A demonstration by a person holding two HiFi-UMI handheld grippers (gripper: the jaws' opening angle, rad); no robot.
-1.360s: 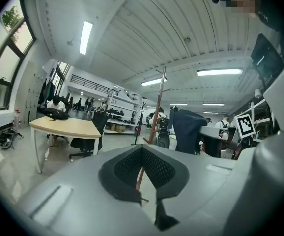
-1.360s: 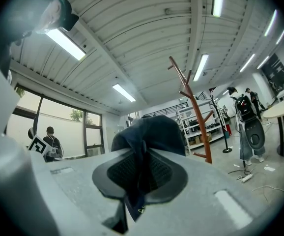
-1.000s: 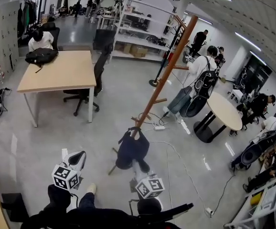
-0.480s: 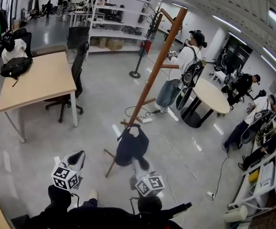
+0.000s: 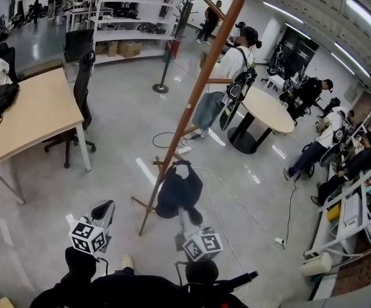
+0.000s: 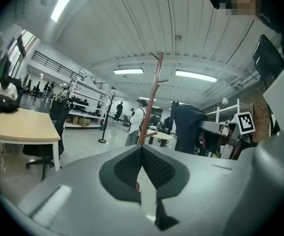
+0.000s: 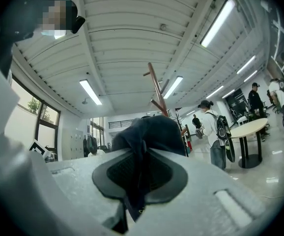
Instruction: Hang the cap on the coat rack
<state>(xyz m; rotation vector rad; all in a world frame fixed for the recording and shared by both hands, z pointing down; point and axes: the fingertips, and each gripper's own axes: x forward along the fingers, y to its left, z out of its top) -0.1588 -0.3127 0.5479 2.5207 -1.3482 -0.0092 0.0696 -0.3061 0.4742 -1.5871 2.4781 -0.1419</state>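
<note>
Left gripper [image 5: 103,209] low on the left, jaws pressed together with nothing in them, dark cap [image 5: 178,191] held up just beside the brown coat rack [image 5: 192,101] pole, right gripper [image 5: 187,218] jaws squeezed tight on the cap's cloth

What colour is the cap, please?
The cap is dark navy, best seen in the right gripper view.

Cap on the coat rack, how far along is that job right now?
Done: the cap is picked up, pinched in the right gripper. In hand: it is held up in front of the coat rack, not visibly hooked on; the left gripper is shut and empty. Left: hook the cap onto the rack and let go.
</note>
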